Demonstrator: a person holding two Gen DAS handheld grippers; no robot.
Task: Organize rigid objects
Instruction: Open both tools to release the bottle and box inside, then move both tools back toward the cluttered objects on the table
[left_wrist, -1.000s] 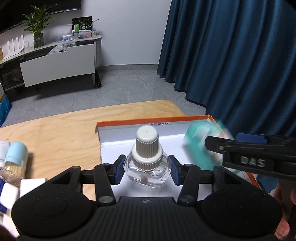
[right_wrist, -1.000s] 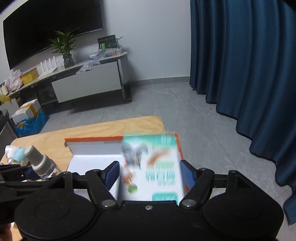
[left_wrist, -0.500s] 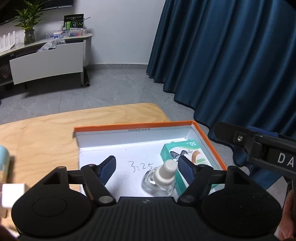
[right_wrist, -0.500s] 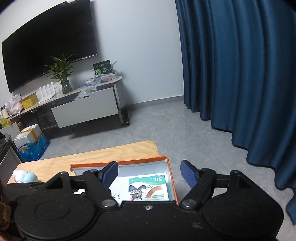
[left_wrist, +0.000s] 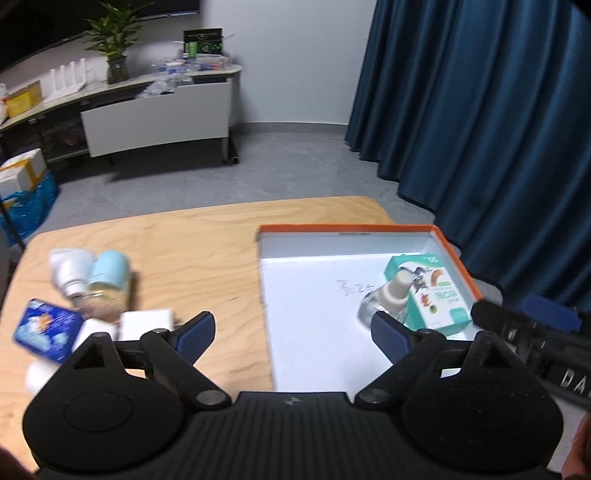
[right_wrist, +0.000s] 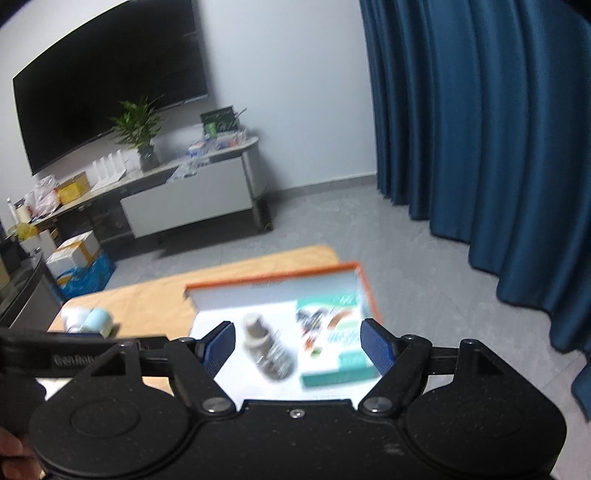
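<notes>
pale wooden table (left_wrist: 207, 240) with rounded corners, grey tiled floor beyond, heavy blue curtain (left_wrist: 480, 110) in deep folds at right, white cabinet (left_wrist: 159, 110) and potted plant (left_wrist: 110, 40) at far left.

on the right part of the table, shallow cardboard box (left_wrist: 347, 229) with orange rim and smooth white inside, some handwriting on its floor too smeared to read. lying inside toward its right wall: clear glass bottle (left_wrist: 384, 301) with ribbed cream cap, on its side, touching a teal-and-white carton (left_wrist: 432, 295) just to its right. both blurred in the right wrist view, bottle (right_wrist: 267, 350) and carton (right_wrist: 336, 339) side by side.

left gripper (left_wrist: 291, 332) spread wide, blue pads holding nothing, above the near table edge and the box's left wall. right gripper (right_wrist: 297, 341) likewise spread wide and empty, above the box's near end, bottle and carton visible between its fingers.

on the left part of the table, blurred cluster: pale blue cylinder (left_wrist: 109, 271), white bulb-like shape (left_wrist: 70, 273), glossy blue packet (left_wrist: 46, 332), small white block (left_wrist: 146, 323); partly cut off behind the gripper body.
</notes>
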